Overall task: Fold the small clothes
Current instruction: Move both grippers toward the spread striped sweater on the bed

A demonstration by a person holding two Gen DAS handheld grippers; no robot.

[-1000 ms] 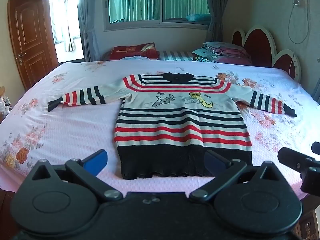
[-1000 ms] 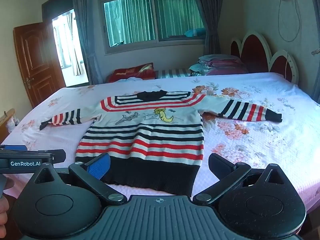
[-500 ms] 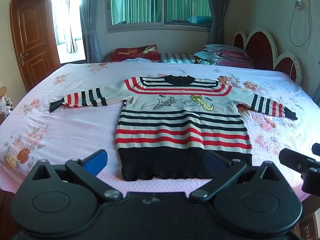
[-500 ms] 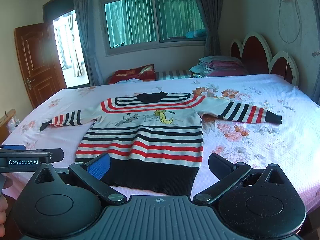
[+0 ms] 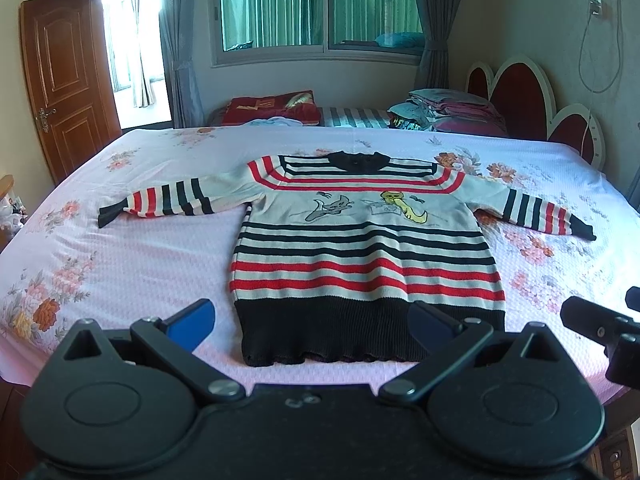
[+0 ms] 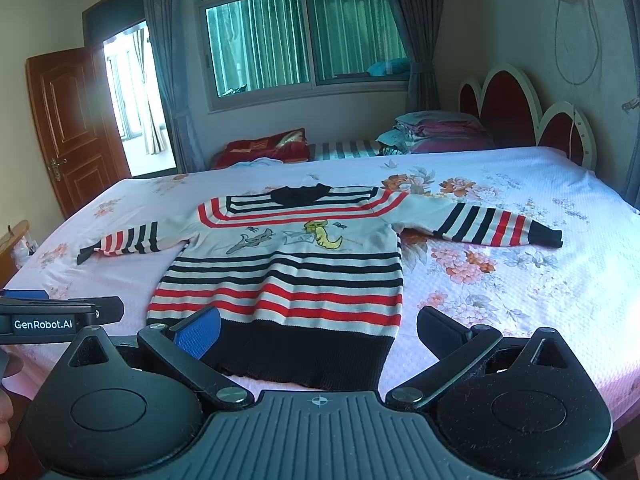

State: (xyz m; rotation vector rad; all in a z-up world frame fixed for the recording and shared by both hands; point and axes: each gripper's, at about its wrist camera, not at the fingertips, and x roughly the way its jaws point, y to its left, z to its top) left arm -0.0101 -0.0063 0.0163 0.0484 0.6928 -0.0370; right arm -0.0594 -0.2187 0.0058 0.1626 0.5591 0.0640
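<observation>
Striped knit sweater (image 5: 364, 248) is lying flat, front up, on the floral bedsheet (image 5: 120, 256), both sleeves spread sideways, black hem nearest the grippers, collar pointing away toward the window (image 5: 320, 4). Long axis is running straight ahead from both. Left gripper (image 5: 310, 322) is hovering released, jaws spread wide, framing the hem. Right gripper (image 6: 320, 330) is likewise hanging open, empty, facing the hem's right half. Neither is touching cloth. Hem's near edge is partly hiding behind the fingers.
</observation>
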